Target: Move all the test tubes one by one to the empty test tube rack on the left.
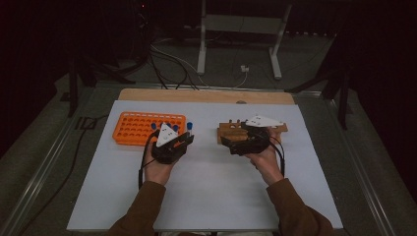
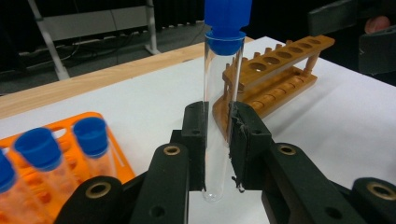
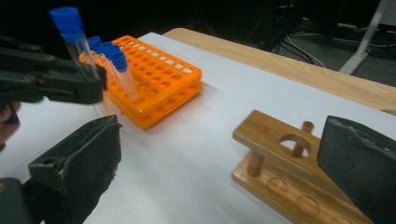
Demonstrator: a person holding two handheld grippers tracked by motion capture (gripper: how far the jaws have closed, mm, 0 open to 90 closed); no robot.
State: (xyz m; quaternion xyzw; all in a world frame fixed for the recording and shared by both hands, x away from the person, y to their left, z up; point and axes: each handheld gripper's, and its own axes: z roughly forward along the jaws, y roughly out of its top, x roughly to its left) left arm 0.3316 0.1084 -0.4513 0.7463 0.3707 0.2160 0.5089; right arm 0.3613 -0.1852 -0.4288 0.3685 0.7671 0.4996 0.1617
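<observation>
1. Orange rack (image 1: pixel 142 129): it sits near the left half of the white board's (image 1: pixel 206 196) far edge, on the table. Several blue-capped tubes (image 2: pixel 91 144) stand in its holes at the end nearest the left gripper.

2. Left gripper (image 1: pixel 186 140): its jaws are clamped on a clear tube (image 2: pixel 217 116) with a blue cap (image 2: pixel 226 21). In the left gripper view the tube stands upright, gripped near its lower end, with the rounded bottom showing below the pads and most of its length above them. In the high view it is held just right of the orange rack, above the board.

3. Right gripper (image 1: pixel 231 142): its jaws stand wide apart with nothing between them. In the right gripper view one jaw is low at the left and the other hangs over the near end of the wooden rack (image 1: pixel 251 130).

4. Wooden rack: it lies right of centre, toward the far edge of the board, its upper shelf pierced with round holes (image 3: pixel 295 142) and its base dimpled to match.

5. Risks, as judged from this layout:
   - The low grip leaves a long free length overhead, so a quick swing could tilt the tube in the pads or let it slip.
   - If the tube comes down off-centre, its bottom would strike the shelf and could push the light wooden rack along the board.
   - The open right gripper is close to that rack and may bump it or block the path.
</observation>
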